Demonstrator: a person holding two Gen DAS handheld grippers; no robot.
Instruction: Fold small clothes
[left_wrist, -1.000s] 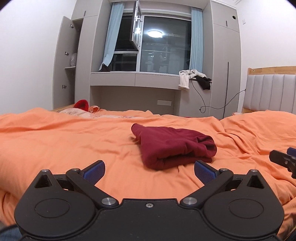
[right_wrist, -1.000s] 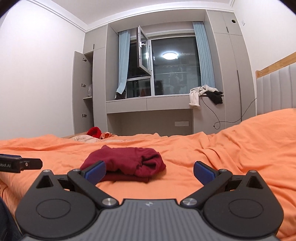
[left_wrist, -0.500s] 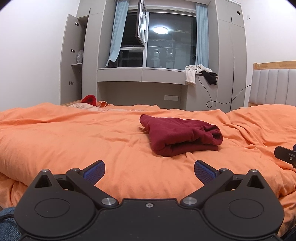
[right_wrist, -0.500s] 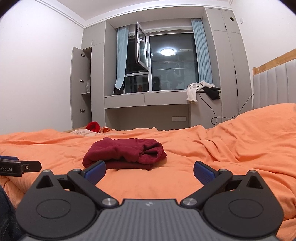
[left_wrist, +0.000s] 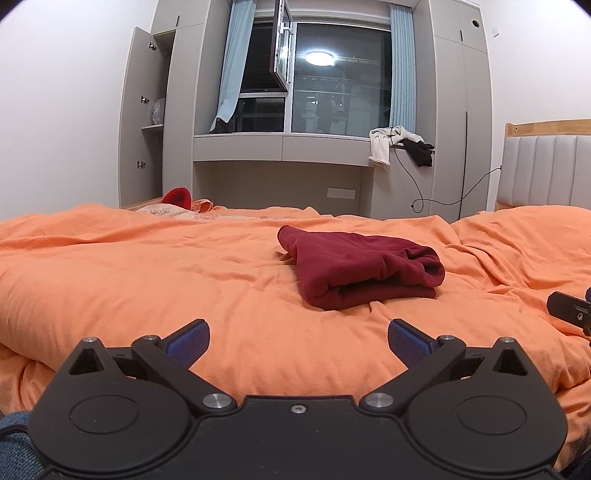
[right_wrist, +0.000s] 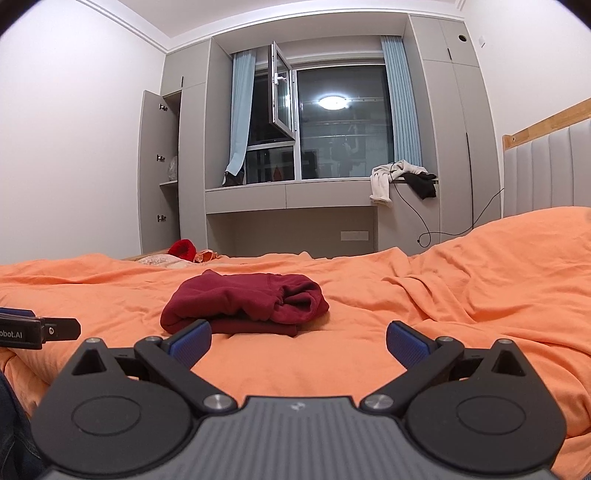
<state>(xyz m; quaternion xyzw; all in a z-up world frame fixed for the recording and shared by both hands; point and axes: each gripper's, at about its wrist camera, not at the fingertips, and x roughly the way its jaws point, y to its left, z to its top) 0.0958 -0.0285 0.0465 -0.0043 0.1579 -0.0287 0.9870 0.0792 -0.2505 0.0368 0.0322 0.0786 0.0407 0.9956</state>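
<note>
1. Bed (left_wrist: 147, 280): an orange cover spreads across both views, creased toward the right, where it rises against a padded headboard (left_wrist: 546, 170).
2. Wall unit (left_wrist: 325, 147): grey cupboards frame a dark window on the far side of the room; one cupboard door at the left stands open, and pale and dark garments (left_wrist: 399, 146) hang over the ledge at the right.
3. Dark red garment (left_wrist: 358, 269): it lies on the cover near the middle of the bed as a compact, layered bundle with a rolled edge to the right. It is apart from both grippers, and nothing holds it.
4. Left gripper (left_wrist: 298, 334): its fingers are spread wide and empty, low over the near edge of the bed, with the garment ahead and slightly right.
5. Right gripper (right_wrist: 298, 336): its fingers are likewise spread wide and empty; in the right wrist view the garment (right_wrist: 245, 304) lies ahead and slightly left.
6. Red item (left_wrist: 178, 195): a small object at the far left edge of the bed; its nature cannot be told.
7. Step in hand: judged from the neat bundle and the empty fingers, this garment appears folded and released. The next move probably calls for setting it aside or reaching for another piece, with fingers kept apart until they touch cloth.
</note>
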